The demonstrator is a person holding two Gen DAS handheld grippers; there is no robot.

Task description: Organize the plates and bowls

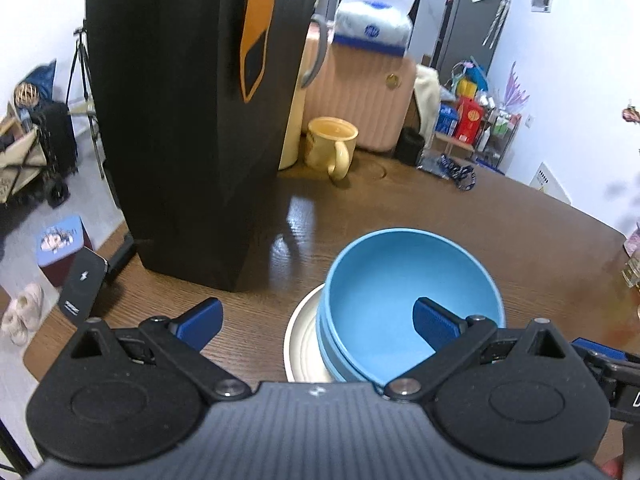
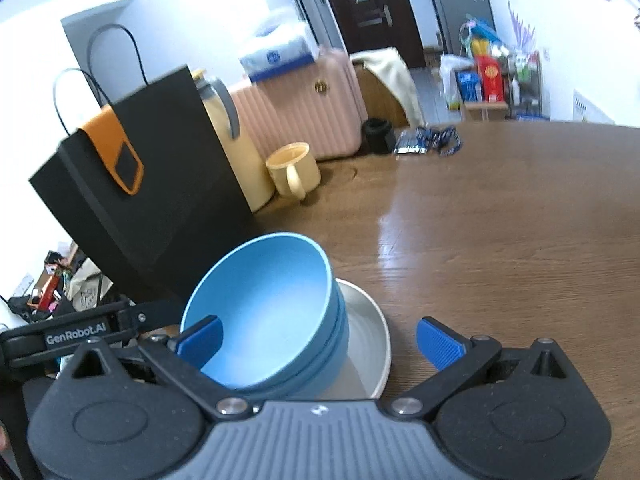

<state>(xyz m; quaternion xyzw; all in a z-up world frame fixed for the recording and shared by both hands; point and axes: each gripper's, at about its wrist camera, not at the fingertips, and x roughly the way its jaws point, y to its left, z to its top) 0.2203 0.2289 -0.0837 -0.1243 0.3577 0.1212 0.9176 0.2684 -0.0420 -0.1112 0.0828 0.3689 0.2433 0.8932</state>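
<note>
"GenRobot.AI" is printed on the left tool (image 2: pixel 76 336). Nested blue bowls (image 1: pixel 408 304) sit on a white plate (image 2: pixel 368 344) on the desk (image 2: pixel 500 240). Both tools, left (image 1: pixel 320 322) and right (image 2: pixel 320 340), are spread, holding nothing.

Both tools look the same: ribbed grey housing in the middle with a tiny white logo, round matte black discs either side, black linkage arms on silver screws; left tool (image 1: pixel 318 322) has blue ribbed pads (image 1: pixel 436 322); right tool (image 2: pixel 320 338) too; a black bar (image 2: pixel 76 334) reads "GenRobot.AI" in white.
</note>
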